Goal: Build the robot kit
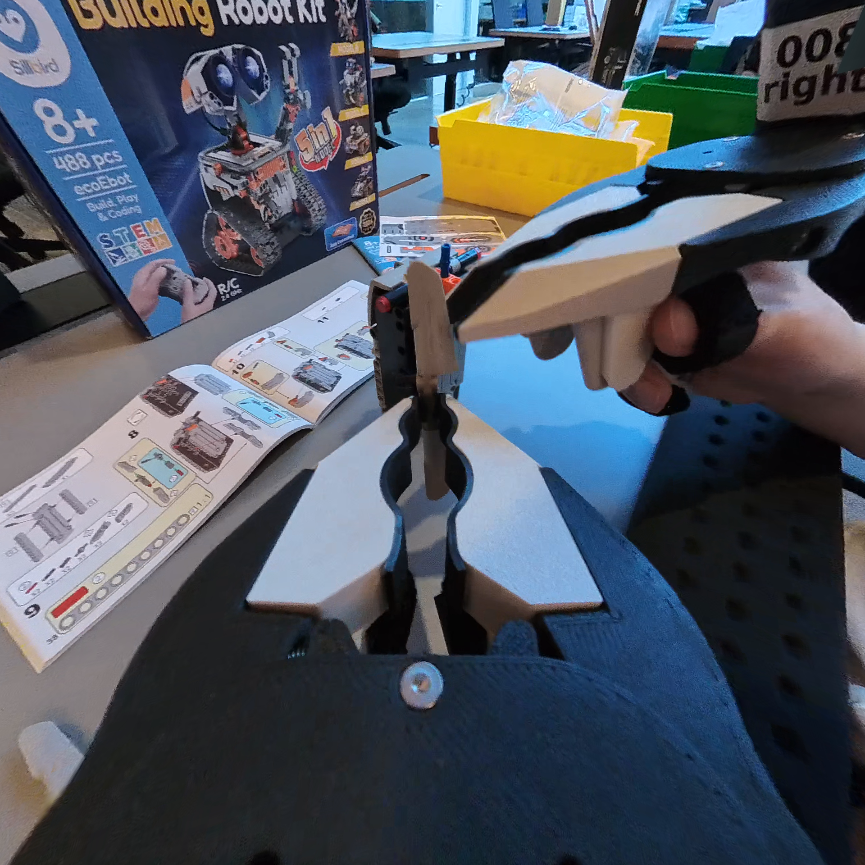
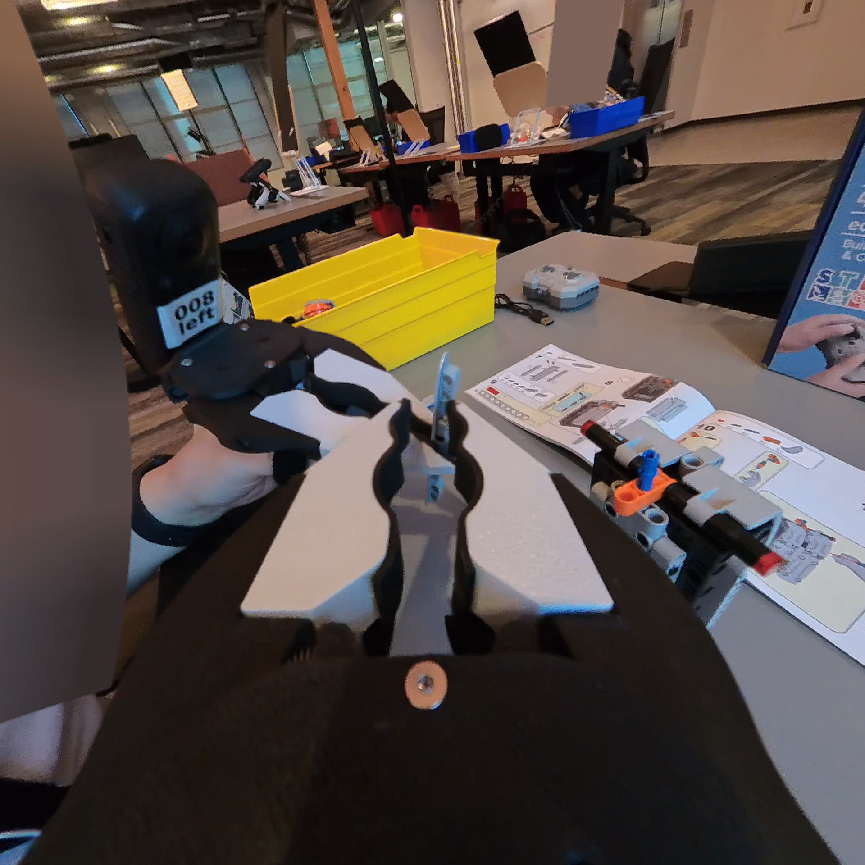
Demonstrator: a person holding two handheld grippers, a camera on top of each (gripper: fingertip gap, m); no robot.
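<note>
My left tool (image 1: 428, 412) and right tool (image 2: 428, 421) both pinch one grey beam (image 2: 442, 407) in the air. The half-built model (image 2: 674, 496) sits on the booklet (image 2: 585, 398), beam not joined.

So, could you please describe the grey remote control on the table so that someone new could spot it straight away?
Start at the yellow bin on the grey table. Just past its right end lies a black cable, and beside that sits the remote control. It is the only flat grey block with round buttons on top, lying apart from the open booklet nearer the grippers.
</note>
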